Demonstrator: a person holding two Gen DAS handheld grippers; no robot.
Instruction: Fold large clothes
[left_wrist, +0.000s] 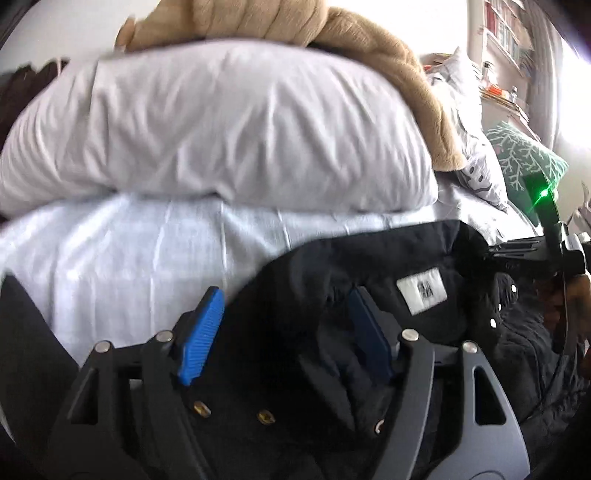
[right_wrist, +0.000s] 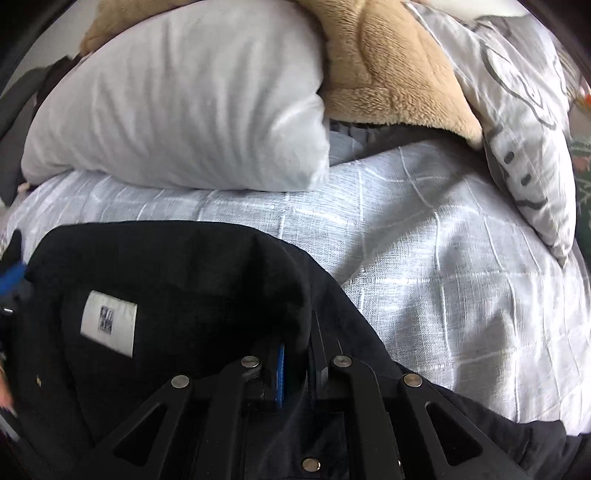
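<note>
- The left gripper (left_wrist: 286, 332) stands with its blue pads (left_wrist: 201, 336) wide apart, black cloth lying between them but neither pad pressing on it, so it holds nothing.
- The right gripper (right_wrist: 295, 363) is closed tight on a fold of the black jacket (right_wrist: 192, 280), just beside the collar.
- The jacket lies spread at the near edge of the bed, collar towards the pillows, its white label (left_wrist: 423, 291) facing up and its snaps (left_wrist: 493, 323) along one opened front.
- It looks like thick, soft cloth with some weight: I judge it will sag and drag rather than slide, and a thin pinch may slip off a bulky seam.
- Best holds seem to be the collar seam or shoulder on each side of the label, where layers are stitched and firm.
- Beyond lies the pale checked bedspread (right_wrist: 424, 258), soft and likely to ruck under a dragged garment.
- Farthest are a white pillow (left_wrist: 221, 129) and a tan plush blanket (right_wrist: 388, 74).
</note>
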